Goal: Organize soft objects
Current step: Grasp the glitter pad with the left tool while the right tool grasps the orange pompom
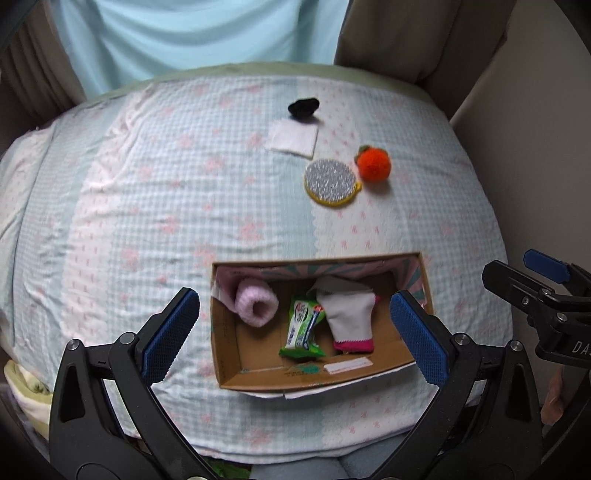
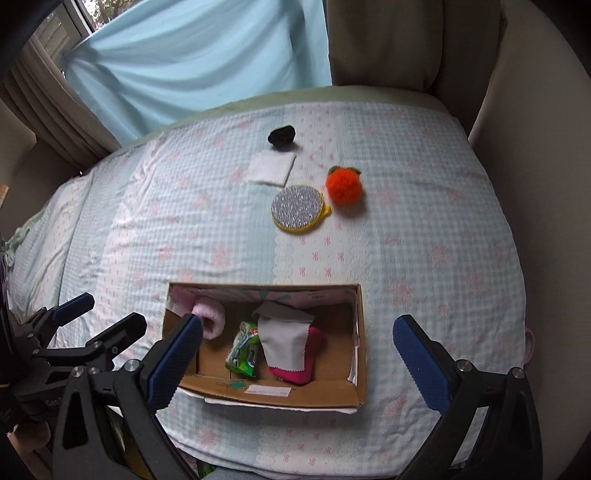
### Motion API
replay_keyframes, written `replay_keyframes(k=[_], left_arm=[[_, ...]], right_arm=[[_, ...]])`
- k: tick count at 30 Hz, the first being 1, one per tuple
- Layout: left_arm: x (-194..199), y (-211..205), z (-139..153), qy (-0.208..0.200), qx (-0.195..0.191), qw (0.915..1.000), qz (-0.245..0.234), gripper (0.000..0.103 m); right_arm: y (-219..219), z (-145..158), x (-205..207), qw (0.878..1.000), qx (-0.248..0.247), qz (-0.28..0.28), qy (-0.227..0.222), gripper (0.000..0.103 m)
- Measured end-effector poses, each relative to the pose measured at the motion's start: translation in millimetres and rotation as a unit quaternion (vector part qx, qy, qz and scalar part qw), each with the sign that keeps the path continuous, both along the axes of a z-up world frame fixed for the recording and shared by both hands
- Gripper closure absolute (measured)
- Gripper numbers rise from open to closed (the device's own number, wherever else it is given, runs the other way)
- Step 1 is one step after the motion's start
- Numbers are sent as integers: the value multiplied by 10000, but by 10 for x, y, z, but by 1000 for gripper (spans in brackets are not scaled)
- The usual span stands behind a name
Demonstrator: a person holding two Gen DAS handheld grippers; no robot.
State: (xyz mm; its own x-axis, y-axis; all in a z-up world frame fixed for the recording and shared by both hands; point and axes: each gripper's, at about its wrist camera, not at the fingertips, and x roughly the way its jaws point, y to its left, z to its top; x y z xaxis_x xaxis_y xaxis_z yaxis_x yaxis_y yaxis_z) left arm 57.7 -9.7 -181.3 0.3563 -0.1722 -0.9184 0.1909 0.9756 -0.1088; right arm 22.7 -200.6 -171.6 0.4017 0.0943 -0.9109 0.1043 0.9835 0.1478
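An open cardboard box sits on the bed near the front edge. It holds a rolled pink sock, a green packet and a white and pink cloth. Farther back lie an orange pom-pom, a round silver sponge with a yellow rim, a white square pad and a black soft item. My left gripper is open above the box. My right gripper is open above the box too. Both are empty.
The bed cover is checked pale blue with pink flowers. A light blue curtain hangs behind the bed. A beige wall or headboard stands at the right. The right gripper shows at the right edge of the left wrist view.
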Motion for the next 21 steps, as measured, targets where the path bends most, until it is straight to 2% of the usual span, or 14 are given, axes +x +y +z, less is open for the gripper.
replay_keyframes(k=[6, 12, 16, 21], left_arm=[[270, -111, 121, -92, -57, 9999, 78, 0], [642, -394, 26, 36, -156, 9994, 299, 0], [940, -644, -202, 194, -287, 9976, 607, 0], [1288, -941, -704, 536, -404, 9937, 893, 0]], right_arm=[[-161, 159, 255, 9997, 42, -8, -232, 0], [-435, 165, 738, 9992, 14, 196, -339, 0], [-654, 22, 1136, 9982, 0, 507, -308, 0], [-889, -307, 1611, 9964, 41, 831, -152, 0]])
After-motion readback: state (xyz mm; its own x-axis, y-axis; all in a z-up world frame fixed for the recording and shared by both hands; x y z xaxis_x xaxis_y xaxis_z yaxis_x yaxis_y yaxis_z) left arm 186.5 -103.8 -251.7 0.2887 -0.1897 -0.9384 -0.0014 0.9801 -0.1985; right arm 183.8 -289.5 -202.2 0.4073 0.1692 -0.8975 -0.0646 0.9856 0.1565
